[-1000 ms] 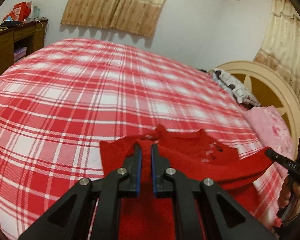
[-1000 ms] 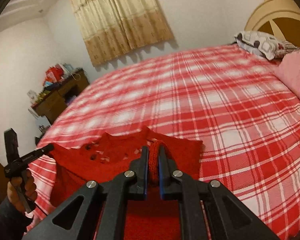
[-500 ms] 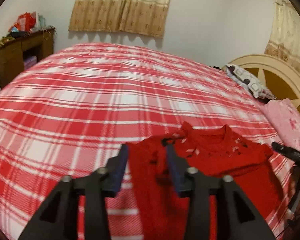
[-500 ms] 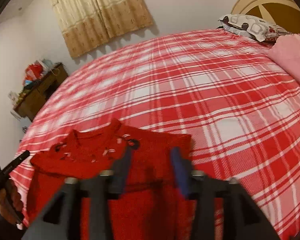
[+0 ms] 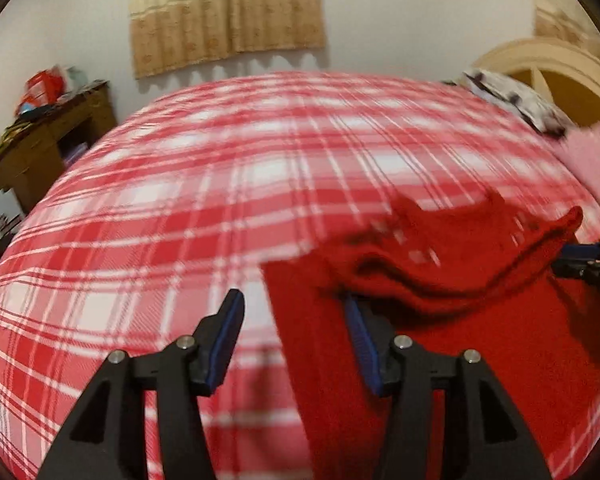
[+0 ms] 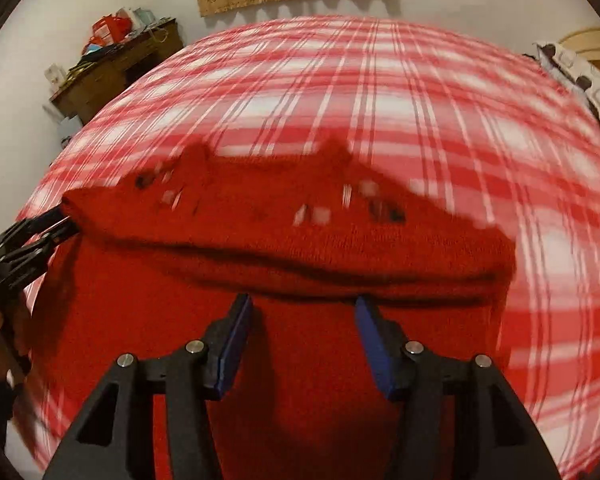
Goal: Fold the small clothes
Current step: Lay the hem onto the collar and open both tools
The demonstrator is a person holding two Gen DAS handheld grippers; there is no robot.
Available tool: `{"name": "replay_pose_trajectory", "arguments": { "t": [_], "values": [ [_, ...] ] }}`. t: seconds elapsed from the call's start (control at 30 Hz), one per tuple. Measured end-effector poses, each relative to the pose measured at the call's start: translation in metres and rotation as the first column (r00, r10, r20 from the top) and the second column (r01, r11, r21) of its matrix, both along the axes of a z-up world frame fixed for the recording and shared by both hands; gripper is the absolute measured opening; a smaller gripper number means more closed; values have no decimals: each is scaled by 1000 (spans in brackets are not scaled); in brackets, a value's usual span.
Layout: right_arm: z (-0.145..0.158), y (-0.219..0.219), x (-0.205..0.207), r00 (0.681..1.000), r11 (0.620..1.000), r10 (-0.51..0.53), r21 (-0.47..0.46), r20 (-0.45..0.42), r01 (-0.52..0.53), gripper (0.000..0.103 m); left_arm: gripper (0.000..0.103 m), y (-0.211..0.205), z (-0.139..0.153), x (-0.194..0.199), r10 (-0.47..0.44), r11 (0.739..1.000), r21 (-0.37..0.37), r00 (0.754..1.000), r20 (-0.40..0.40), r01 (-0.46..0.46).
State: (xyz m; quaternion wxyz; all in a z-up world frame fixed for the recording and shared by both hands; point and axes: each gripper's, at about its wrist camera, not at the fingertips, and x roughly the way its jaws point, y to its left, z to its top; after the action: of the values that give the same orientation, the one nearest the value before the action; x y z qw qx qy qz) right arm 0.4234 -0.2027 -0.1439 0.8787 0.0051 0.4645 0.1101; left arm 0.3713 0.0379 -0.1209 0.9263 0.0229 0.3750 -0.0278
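Currently the red knitted sweater [image 6: 300, 240] lies on the plaid-covered bed [image 6: 380, 100], upper part folded over the lower; left hand-held gripper [image 5: 296, 312] is open at its left edge; right hand-held gripper [image 6: 304, 312] is open above its body, holding nothing.

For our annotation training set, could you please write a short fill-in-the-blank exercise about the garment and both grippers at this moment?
1. The knitted sweater lying on the bed is ____ in colour.
2. The left gripper has its jaws ____, holding nothing.
3. The right gripper has its jaws ____, above the sweater.
4. The bedspread has a red and white ____ pattern.

Missing words: red; open; open; plaid
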Motion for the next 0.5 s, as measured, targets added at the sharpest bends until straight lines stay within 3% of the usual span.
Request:
{"name": "replay_pose_trajectory", "arguments": {
  "t": [0.1, 0.17, 0.4, 0.5],
  "values": [
    [22, -11, 9, 992, 996, -78, 47, 98, 74, 55, 55, 18, 5, 6, 61, 997, -45, 998, -8, -61],
    [26, -18, 4, 989, 990, -106, 105, 99, 95, 55, 57, 26, 3, 1, 71, 996, -52, 997, -19, -72],
    [12, -20, -54, 995, 998, -49, 48, 89, 45, 55, 62, 37, -3, -55, 39, 997, -59, 999, -35, -41],
    [11, -23, -89, 995, 998, -25, 66, 96, 19, 55, 74, 34, 0, -85, 14, 998, -57, 1000, 4, -14]
  ]
}}
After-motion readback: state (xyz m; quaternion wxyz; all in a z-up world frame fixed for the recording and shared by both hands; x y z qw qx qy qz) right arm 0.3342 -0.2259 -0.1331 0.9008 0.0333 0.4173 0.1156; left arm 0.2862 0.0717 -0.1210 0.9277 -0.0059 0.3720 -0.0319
